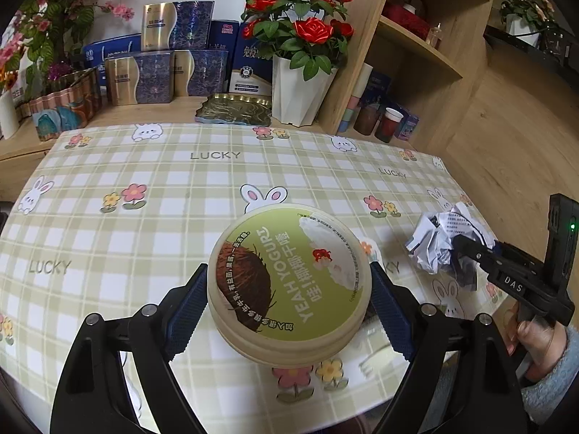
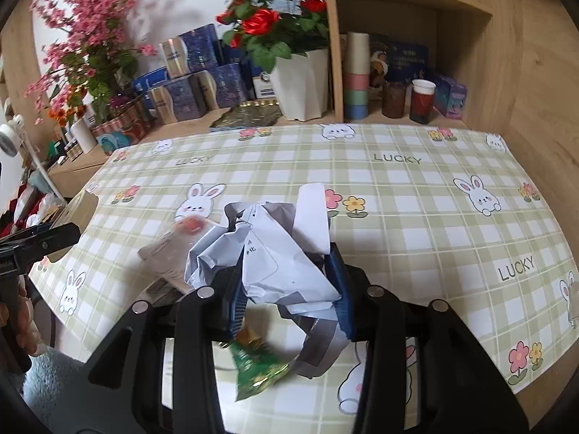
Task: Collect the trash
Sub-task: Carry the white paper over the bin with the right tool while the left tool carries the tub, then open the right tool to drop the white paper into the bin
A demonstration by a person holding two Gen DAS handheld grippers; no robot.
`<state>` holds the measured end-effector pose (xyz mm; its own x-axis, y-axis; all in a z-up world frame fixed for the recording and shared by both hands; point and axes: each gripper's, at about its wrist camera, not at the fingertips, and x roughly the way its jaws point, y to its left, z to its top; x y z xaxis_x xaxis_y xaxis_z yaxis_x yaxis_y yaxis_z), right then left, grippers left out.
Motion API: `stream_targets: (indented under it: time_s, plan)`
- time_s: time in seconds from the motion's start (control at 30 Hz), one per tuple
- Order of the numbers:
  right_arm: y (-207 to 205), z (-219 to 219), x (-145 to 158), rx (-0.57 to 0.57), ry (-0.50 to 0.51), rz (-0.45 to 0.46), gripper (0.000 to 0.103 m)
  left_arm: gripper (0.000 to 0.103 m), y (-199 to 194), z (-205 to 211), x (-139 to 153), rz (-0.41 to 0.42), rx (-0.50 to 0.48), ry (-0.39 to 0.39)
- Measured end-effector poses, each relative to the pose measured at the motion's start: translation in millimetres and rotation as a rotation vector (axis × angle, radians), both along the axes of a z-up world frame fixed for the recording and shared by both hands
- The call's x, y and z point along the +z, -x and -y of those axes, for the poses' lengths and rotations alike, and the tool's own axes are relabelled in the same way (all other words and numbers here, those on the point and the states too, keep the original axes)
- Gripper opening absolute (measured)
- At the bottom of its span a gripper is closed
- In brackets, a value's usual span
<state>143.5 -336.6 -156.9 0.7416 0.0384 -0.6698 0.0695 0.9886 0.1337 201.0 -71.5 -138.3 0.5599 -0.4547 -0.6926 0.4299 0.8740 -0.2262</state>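
From the left wrist view, your left gripper (image 1: 289,296) pinches the yogurt tub (image 1: 289,284) by its sides, above the worktop (image 1: 144,181). The wall is round and smooth, so I judge a loosening squeeze could let it slide out.

From the right wrist view, your right gripper (image 2: 287,289) is pinching the crumpled paper (image 2: 275,253), and only here does a green wrapper (image 2: 257,365) show, dangling beneath (barely caught, I think), likely to drop if you swing fast.
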Motion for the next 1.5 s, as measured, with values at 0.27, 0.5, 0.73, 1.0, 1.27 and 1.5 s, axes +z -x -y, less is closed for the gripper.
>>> stream_targets:
  time_s: [0.27,0.5,0.73,1.0,1.27,1.5]
  plan:
    - [25.7,-24.7,9.7,0.036,-0.008,0.015,0.042,0.083,37.7,-26.3,7.5,0.016,0.004,0.001]
    - [53.6,-46.3,11.5,0.075,-0.024,0.021,0.042,0.083,73.9,-44.9,14.1,0.037,0.007,-0.005]
    - [85.7,-68.4,7.0,0.124,-0.036,0.014,0.042,0.083,108.3,-63.0,20.0,0.056,0.018,-0.002]
    - [116.3,-100.1,-0.6,0.211,-0.038,0.005,0.042,0.083,149.7,-84.9,24.2,0.073,0.052,0.002]
    - [134.5,-136.0,-34.7,0.348,-0.019,-0.070,0.042,0.084,167.9,-97.9,12.9,0.066,0.079,0.003]
    - [134.6,-157.4,-85.7,0.424,-0.025,-0.207,0.042,0.084,163.4,-104.2,-10.2,0.013,0.106,0.020]
